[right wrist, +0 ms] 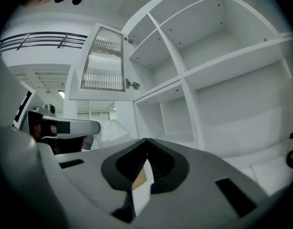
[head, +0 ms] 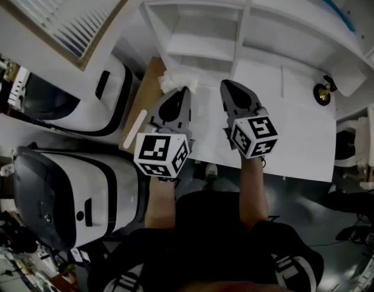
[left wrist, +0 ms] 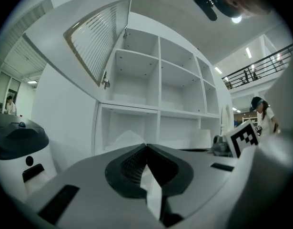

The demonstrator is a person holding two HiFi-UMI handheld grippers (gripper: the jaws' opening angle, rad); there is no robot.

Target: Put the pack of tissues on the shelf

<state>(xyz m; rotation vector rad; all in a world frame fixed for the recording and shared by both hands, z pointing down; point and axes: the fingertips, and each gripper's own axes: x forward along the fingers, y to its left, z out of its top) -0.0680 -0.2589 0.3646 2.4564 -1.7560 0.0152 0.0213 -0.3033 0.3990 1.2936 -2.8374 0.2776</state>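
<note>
The pack of tissues (head: 176, 79) is white, soft and crumpled, and sits at the left end of the white desk (head: 296, 132), in front of the shelf's lowest left compartment (head: 202, 46). My left gripper (head: 186, 90) is shut with its tips at the pack's near edge, seemingly pinching the wrapper. In the left gripper view the pack (left wrist: 126, 138) peeks up just beyond the closed jaws (left wrist: 146, 146). My right gripper (head: 225, 84) hangs shut and empty over the desk beside it. In the right gripper view the pack (right wrist: 109, 128) sits at the end of the left gripper (right wrist: 65, 126).
The white shelf (left wrist: 159, 80) has several open compartments, and a louvred door (left wrist: 96, 39) swings open at its upper left. A small brass object (head: 322, 93) stands at the desk's right. Two white robot-like machines (head: 83, 99) stand left of the desk.
</note>
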